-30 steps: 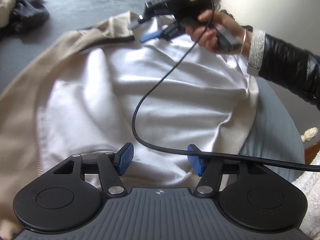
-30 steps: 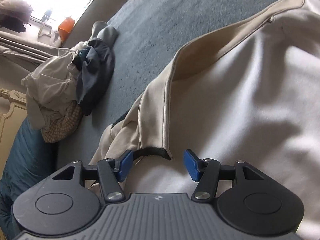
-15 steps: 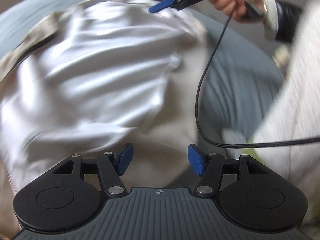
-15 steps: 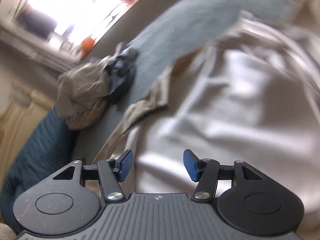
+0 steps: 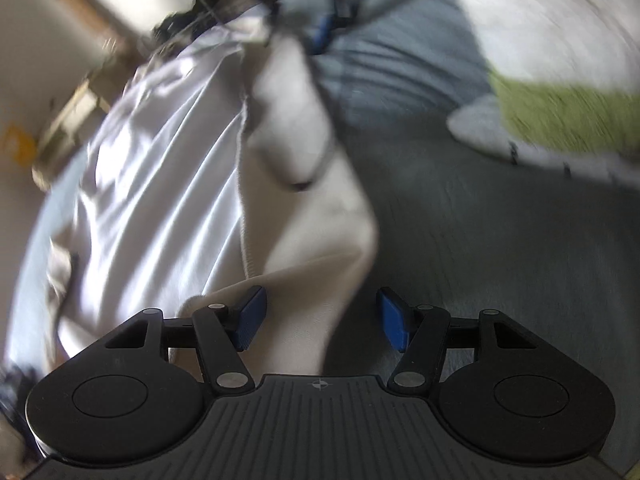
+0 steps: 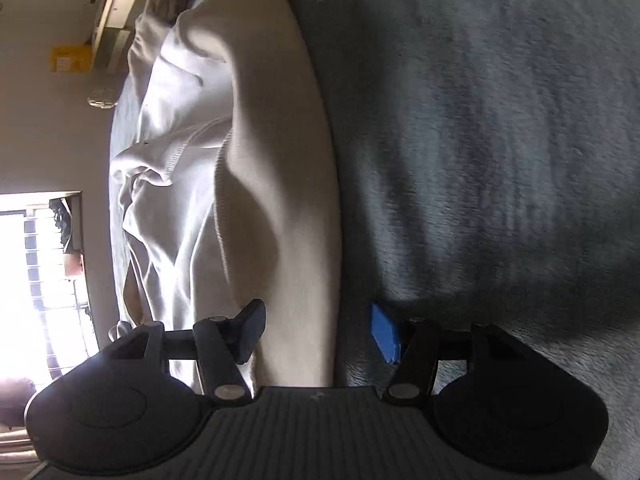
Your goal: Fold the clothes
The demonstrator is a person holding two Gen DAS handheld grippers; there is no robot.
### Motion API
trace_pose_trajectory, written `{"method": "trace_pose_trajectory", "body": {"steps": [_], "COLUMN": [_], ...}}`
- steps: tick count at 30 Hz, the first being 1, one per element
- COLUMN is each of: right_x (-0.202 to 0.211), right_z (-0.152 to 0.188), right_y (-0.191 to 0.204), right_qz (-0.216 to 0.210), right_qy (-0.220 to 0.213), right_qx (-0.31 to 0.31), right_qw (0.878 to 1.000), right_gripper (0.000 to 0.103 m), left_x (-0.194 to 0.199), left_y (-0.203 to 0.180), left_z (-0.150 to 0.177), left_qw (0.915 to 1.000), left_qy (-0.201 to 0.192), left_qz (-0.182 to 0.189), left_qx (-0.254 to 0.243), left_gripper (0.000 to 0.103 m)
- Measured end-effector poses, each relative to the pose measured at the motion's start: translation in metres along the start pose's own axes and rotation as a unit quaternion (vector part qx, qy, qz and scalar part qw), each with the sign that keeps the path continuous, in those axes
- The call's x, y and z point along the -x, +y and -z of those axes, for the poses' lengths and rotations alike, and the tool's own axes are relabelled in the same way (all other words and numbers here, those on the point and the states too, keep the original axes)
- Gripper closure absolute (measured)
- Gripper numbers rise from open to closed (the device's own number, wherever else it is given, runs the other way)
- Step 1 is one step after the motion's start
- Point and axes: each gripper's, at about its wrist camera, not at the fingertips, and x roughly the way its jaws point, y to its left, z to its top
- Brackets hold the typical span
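Motion-blurred green-and-white bedding (image 5: 560,116), far hand-held gripper (image 5: 332,20) cropped at top

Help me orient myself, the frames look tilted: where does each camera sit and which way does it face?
Left wrist: on the left gripper, facing along its open fingers over the jacket toward a green blanket; shows its own fingers.
Right wrist: on the right gripper, facing along the jacket edge on the grey cover; shows its own open fingers.
Shared: jacket, grey cover.
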Motion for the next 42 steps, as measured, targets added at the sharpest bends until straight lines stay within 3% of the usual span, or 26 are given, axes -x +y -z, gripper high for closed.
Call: {"method": "trace_pose_trajectory", "body": {"steps": [6,9,15,21,25,28,30,32,35,36,39,42], "right_x": [-0.008,-0.013,-0.019,-0.022,-0.025,-0.028,-0.032,-0.035,-0.035,-0.034,-0.027,-0.023], "right_z": [-0.007,-0.008,-0.015,-0.023,-0.025,-0.022,-0.020,-0.018,-0.015,-0.014,-0.007,-0.002], "right_y": [0.013,0.015,0.014,0.016,0.026,0.035,0.042,0.048,0.061,0.067,0.087,0.104], "right_qz": [-0.006,-0.003,-0.001,0.003,0.002,0.003,0.012,0.038,0.062,0.066,0.084,0.113], "right_qy": [-0.020,-0.022,-0.027,-0.035,-0.035,-0.033,-0.033,-0.035,-0.032,-0.030,-0.013,0.007], "right_qx": [0.013,0.018,0.014,0.016,0.042,0.077,0.101,0.126,0.163,0.175,0.216,0.248], "right_qw": [1.000,1.000,1.000,0.999,0.999,0.996,0.994,0.991,0.984,0.982,0.973,0.962], "right_gripper": [0.043,0.043,0.044,0.044,0.039,0.043,0.055,0.078,0.094,0.096,0.097,0.097], "left_x": [0.005,0.001,-0.005,-0.014,-0.013,-0.011,-0.009,-0.004,0.008,0.013,0.031,0.040], "left_y": [-0.008,-0.007,-0.016,-0.019,-0.011,-0.006,-0.002,0.005,0.029,0.041,0.078,0.088], "left_z": [-0.001,-0.003,-0.002,-0.001,-0.002,-0.001,0.000,0.000,0.000,0.001,0.008,0.013], "left_qw": [0.9933,0.9901,0.9875,0.9884,0.9919,0.9953,0.9970,0.9984,0.9981,0.9948,0.9715,0.9573], "left_qy": [-0.038,-0.048,-0.048,-0.025,-0.025,-0.022,-0.019,-0.020,-0.023,-0.026,-0.044,-0.046], "left_qz": [-0.098,-0.116,-0.107,-0.107,-0.100,-0.082,-0.065,-0.049,0.001,0.025,0.098,0.152], "left_qx": [-0.049,-0.062,-0.105,-0.104,-0.074,-0.047,-0.037,-0.018,0.056,0.095,0.211,0.242], "left_gripper": [0.044,0.044,0.047,0.047,0.066,0.085,0.090,0.095,0.097,0.097,0.097,0.097]}}
